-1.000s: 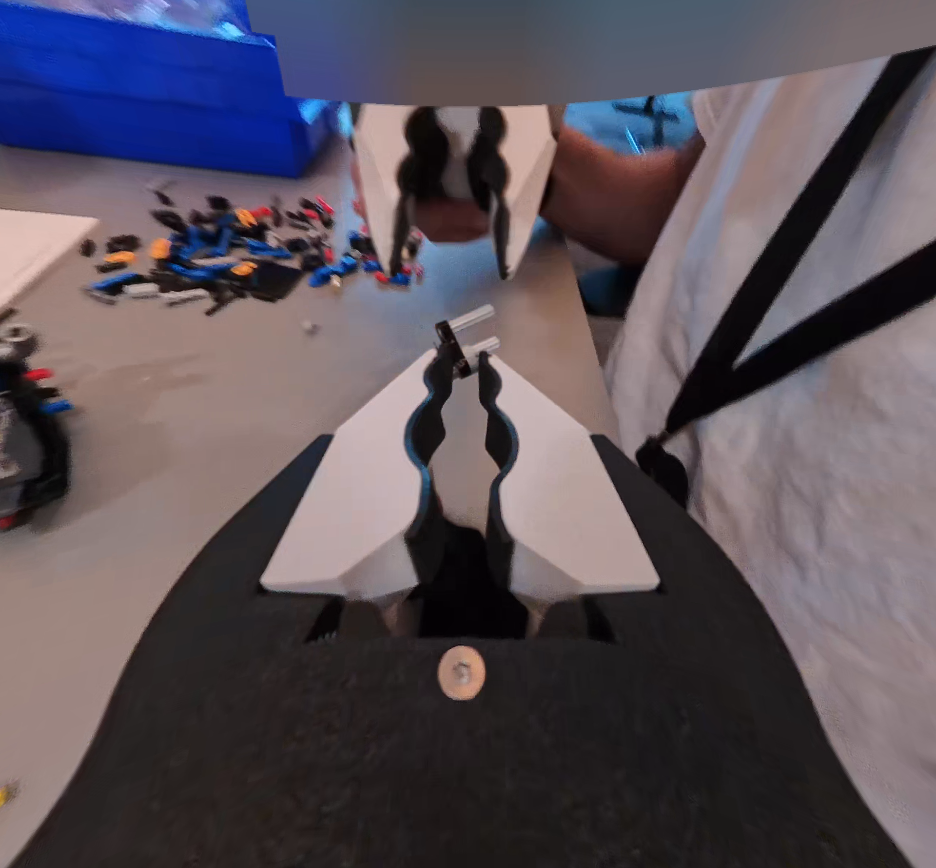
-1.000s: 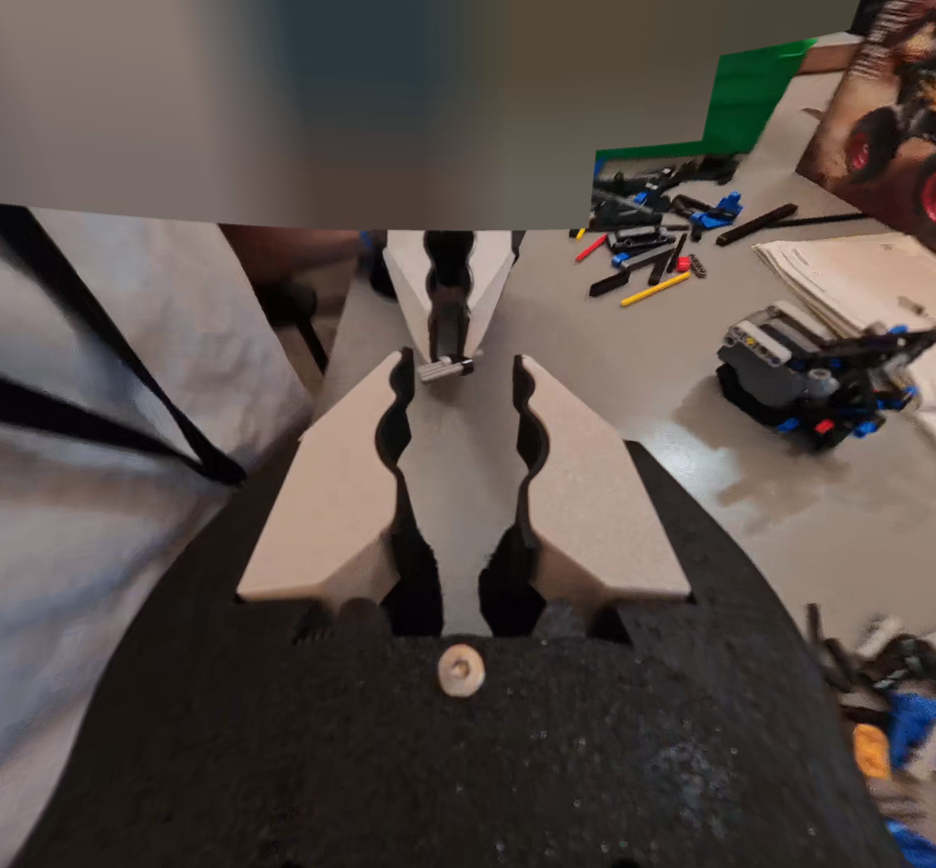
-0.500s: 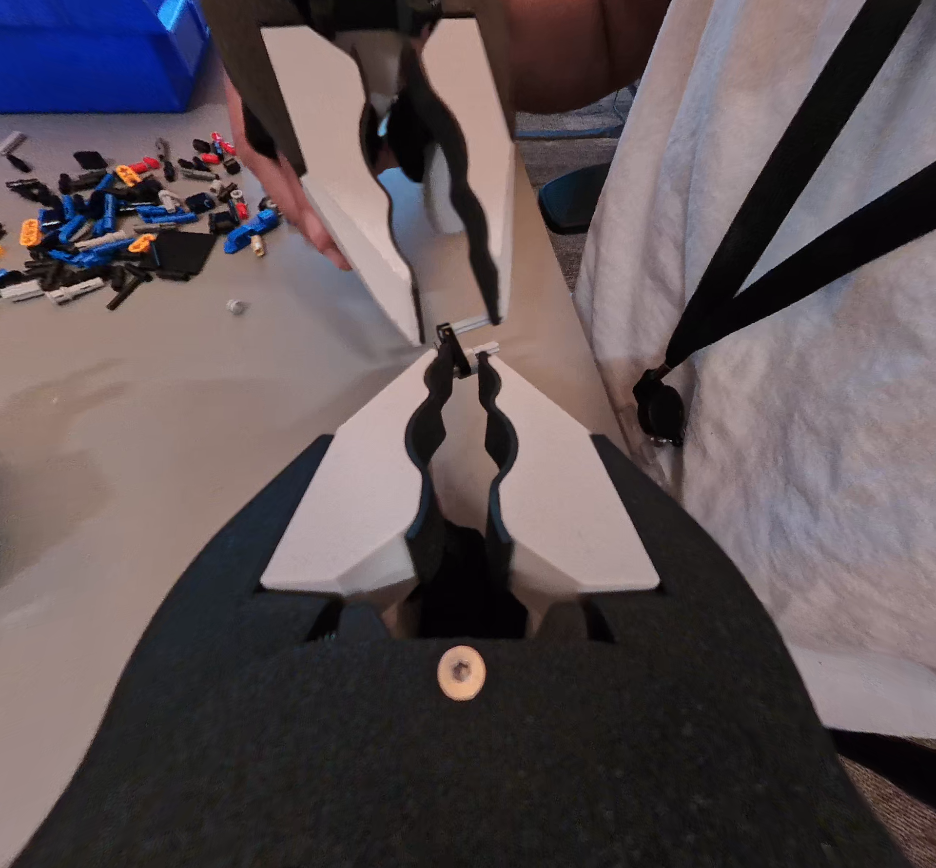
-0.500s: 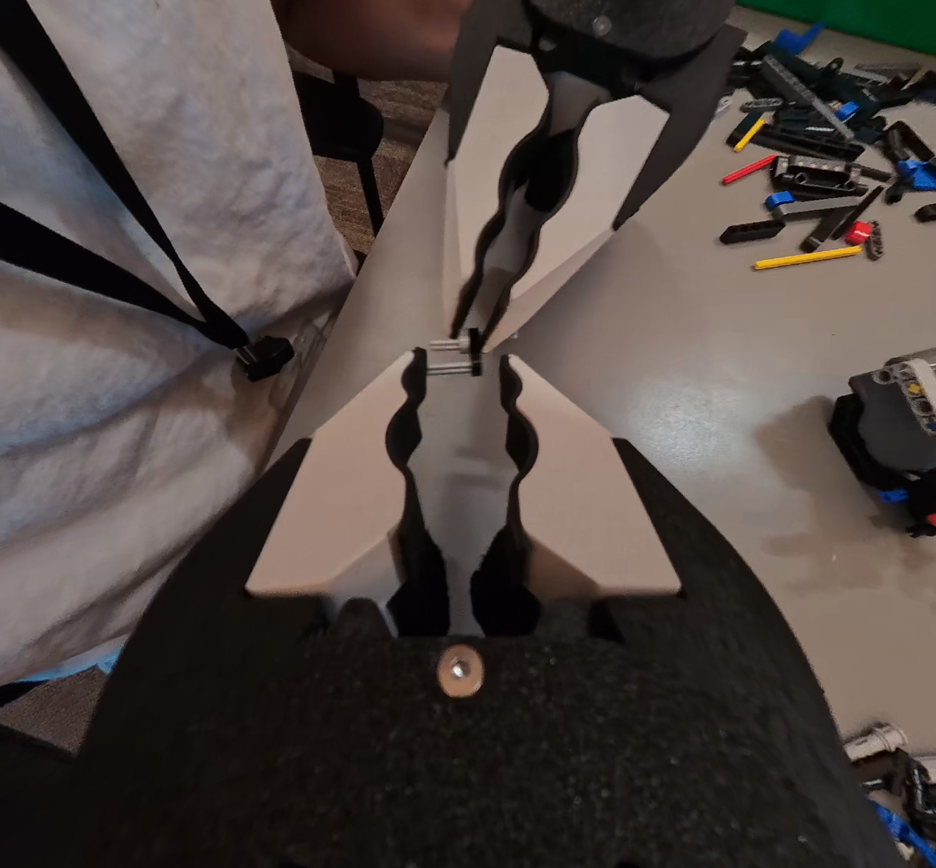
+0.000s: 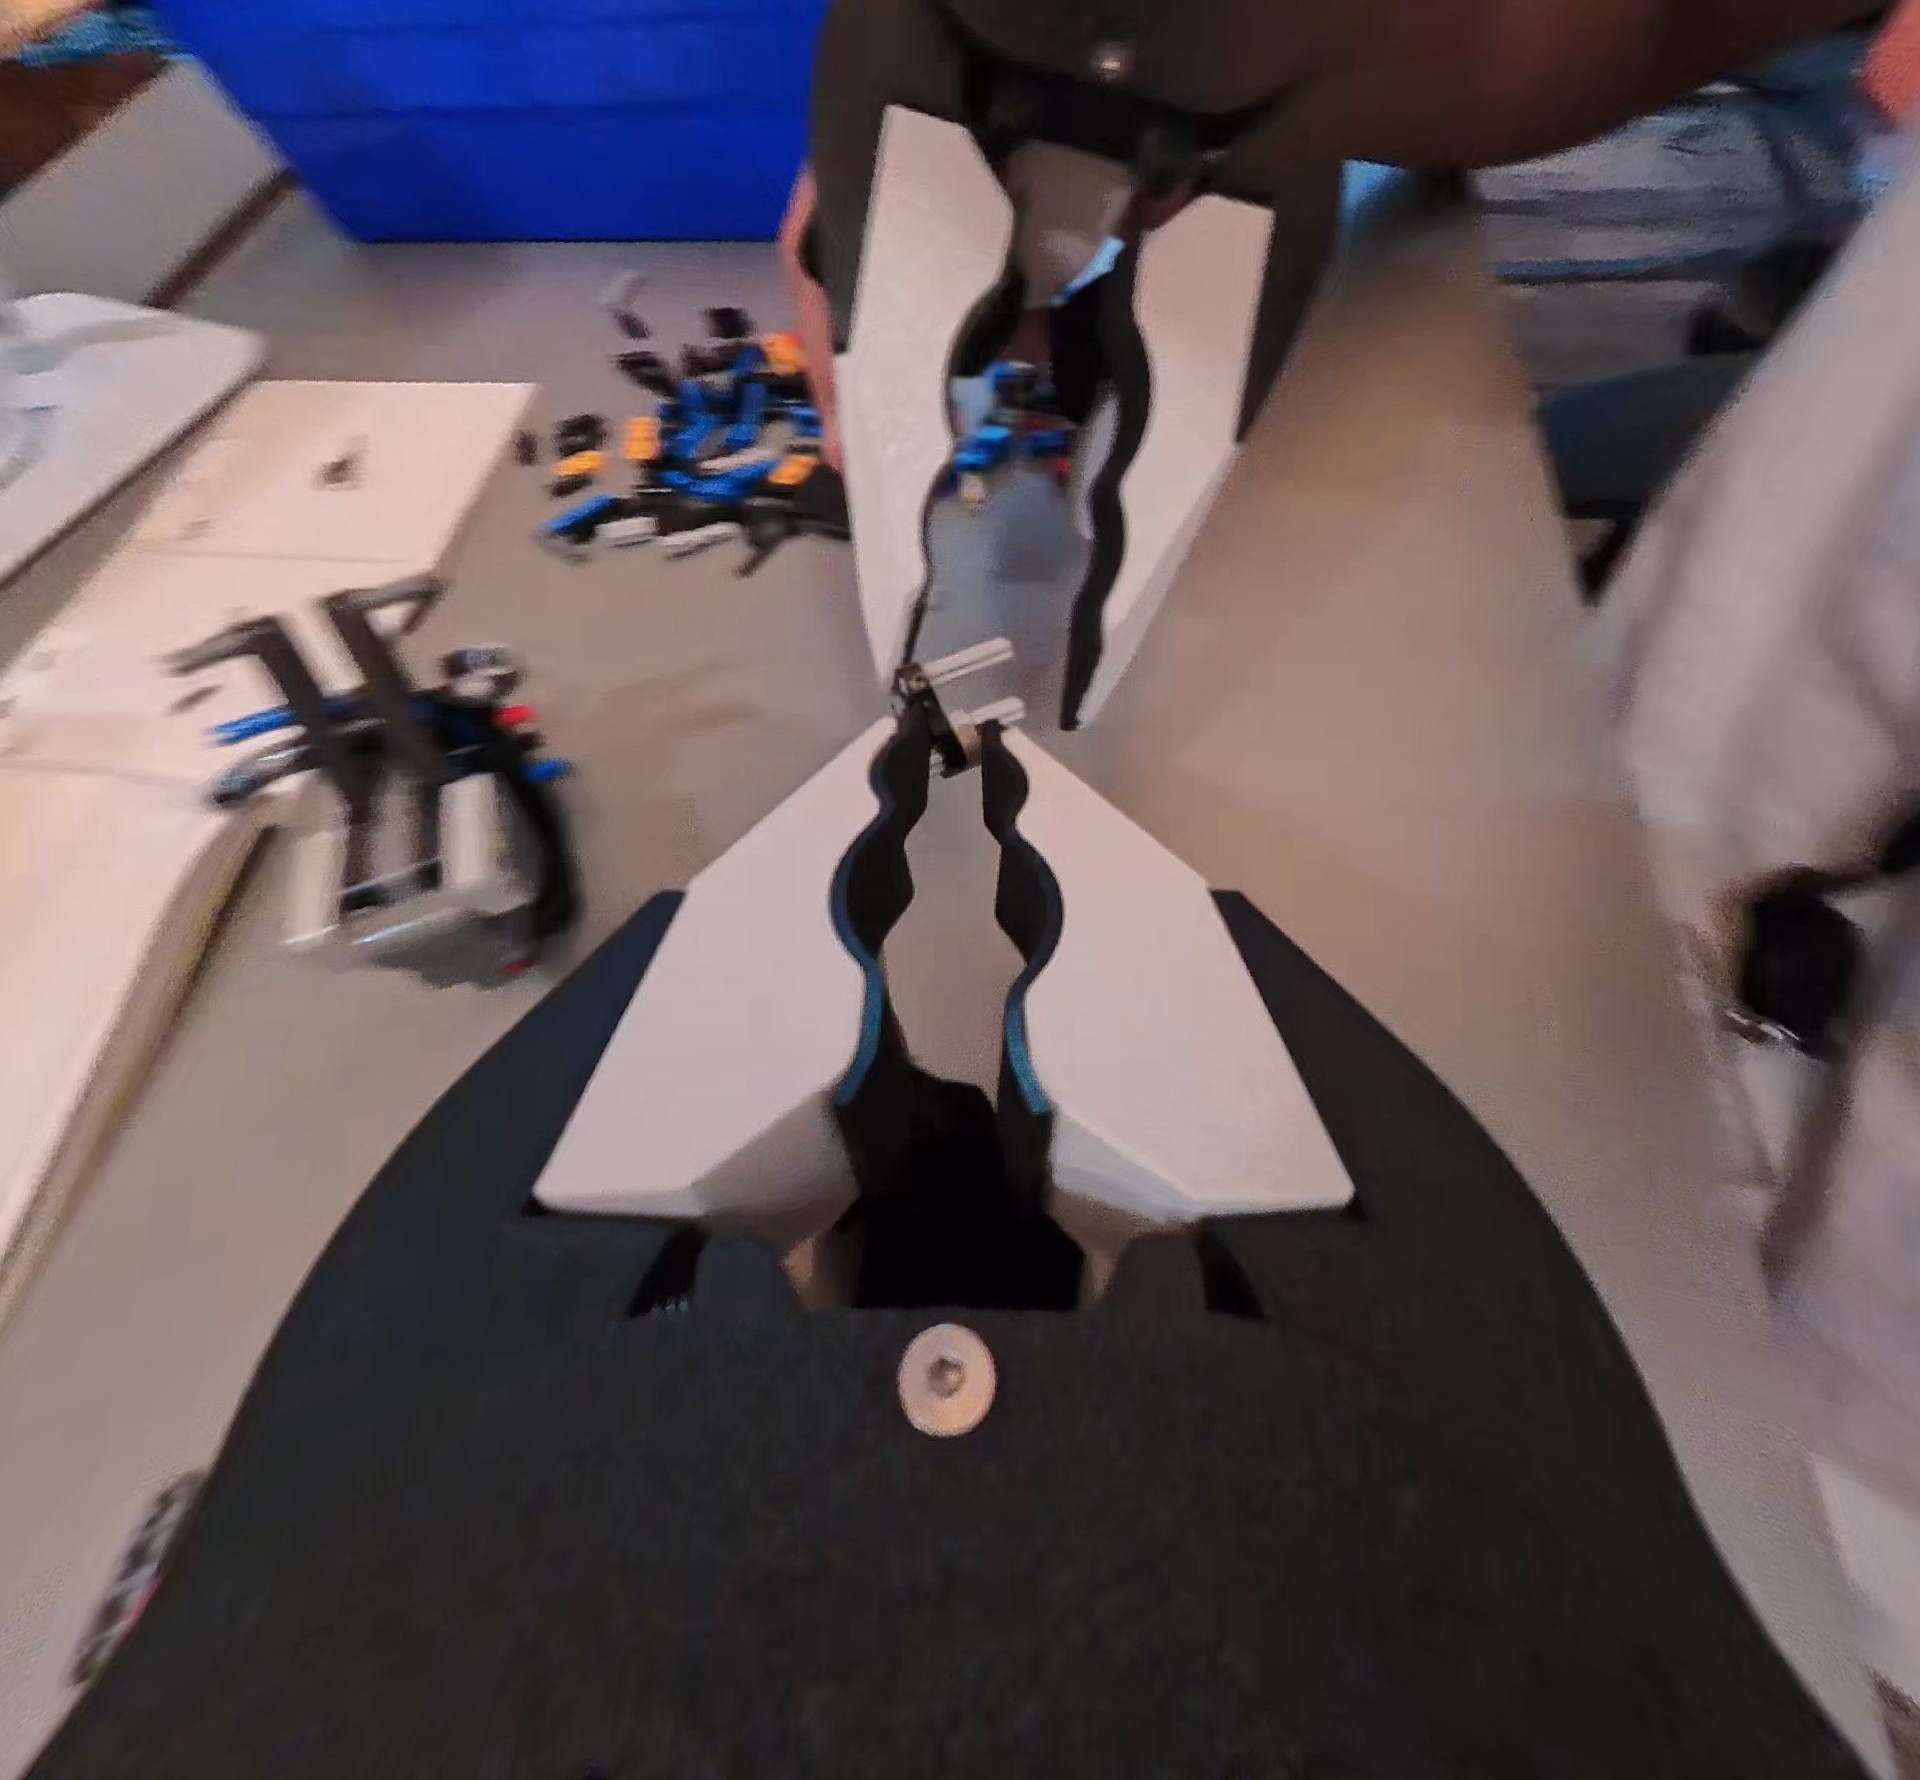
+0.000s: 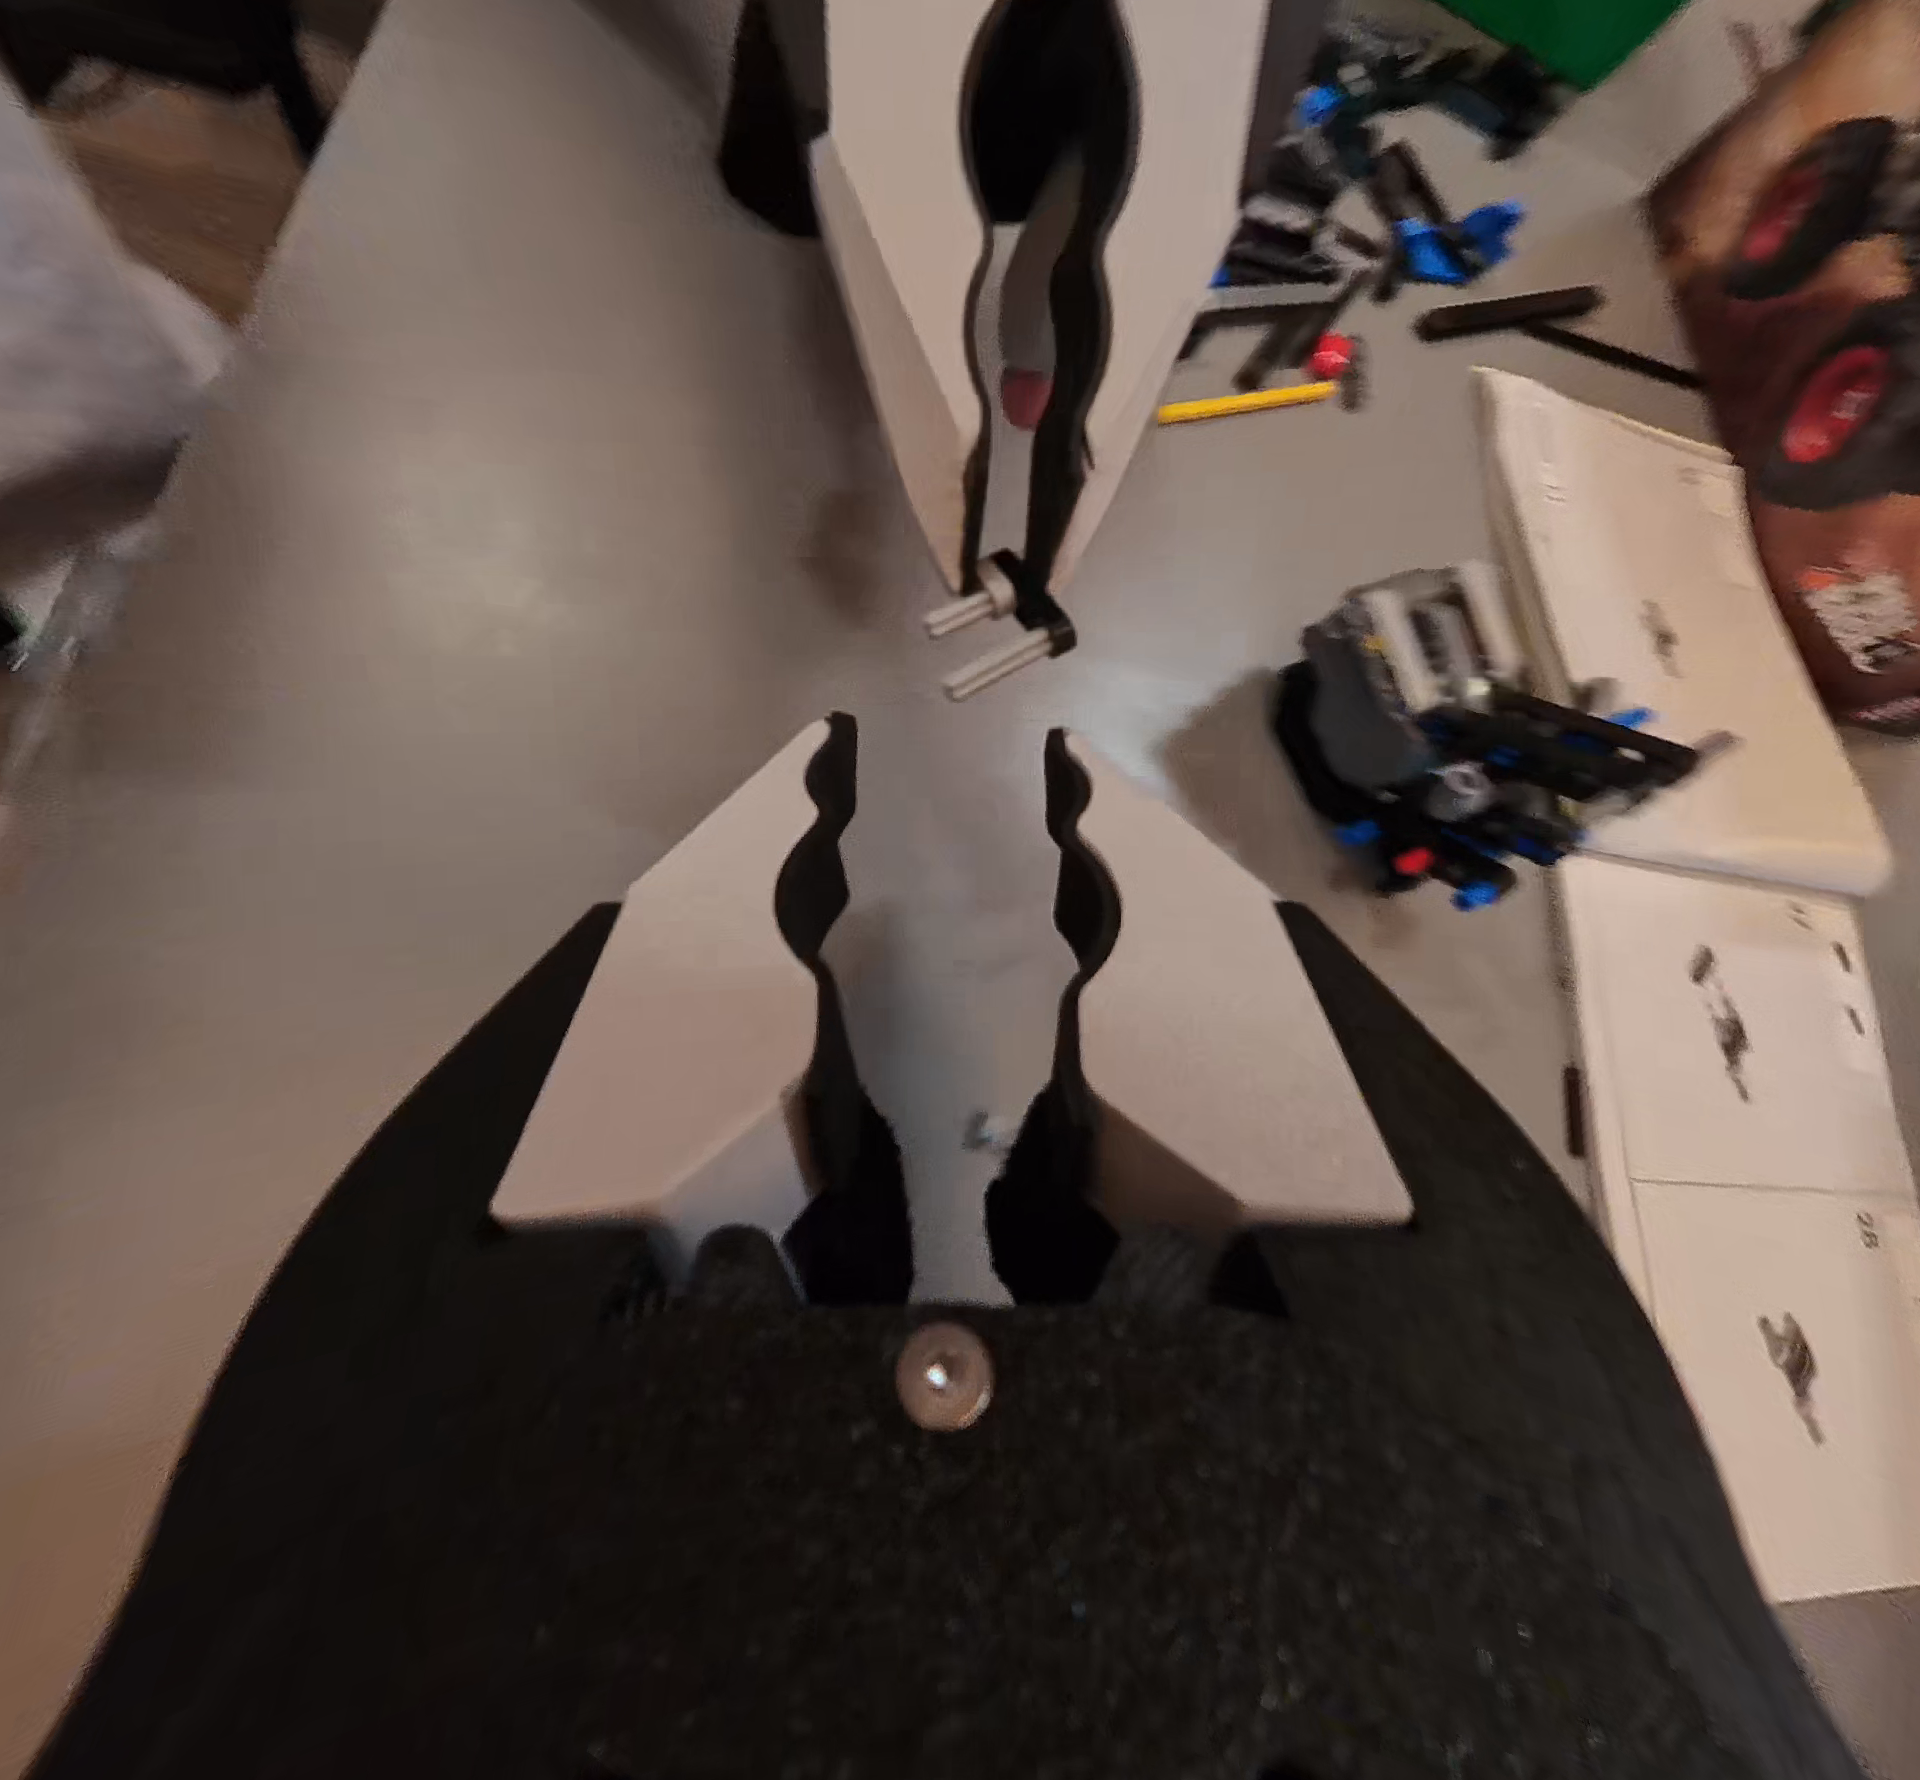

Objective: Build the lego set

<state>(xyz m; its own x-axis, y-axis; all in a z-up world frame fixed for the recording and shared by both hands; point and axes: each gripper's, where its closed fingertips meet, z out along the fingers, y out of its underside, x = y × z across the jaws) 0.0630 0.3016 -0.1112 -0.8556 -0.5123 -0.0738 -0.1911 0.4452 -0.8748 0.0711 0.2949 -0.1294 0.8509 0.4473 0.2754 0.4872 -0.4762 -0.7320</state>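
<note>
My left gripper [image 5: 945,743] is shut on a small black connector with two grey pins [image 5: 977,660], held above the grey table [image 5: 727,712]. My right gripper [image 6: 948,731] is open and empty, facing the left one tip to tip. In the right wrist view the left gripper [image 6: 1013,577] comes down from the top with the pin piece [image 6: 997,665] just ahead of my open right fingertips. In the left wrist view the right gripper [image 5: 992,681] has its fingers on either side of the pins. A partly built black, grey and blue model [image 6: 1455,743] lies on the table.
Open instruction pages [image 6: 1714,1003] lie beside the model [image 5: 416,795]. Loose parts lie in piles [image 5: 707,452] [image 6: 1351,203], with a yellow axle [image 6: 1247,400]. A blue bin [image 5: 499,68], the set's box [image 6: 1818,276] and a person in a white shirt [image 5: 1766,691] border the table. Both grippers' tips are close together, under 4 cm apart. The yellow axle [image 6: 1247,400] lies around 15 cm away from my left fingertips.
Both grippers have swung out over the table and the model has come into both views. The left stays shut on the pin piece. The right stays open, its tips slightly farther from the pins.
</note>
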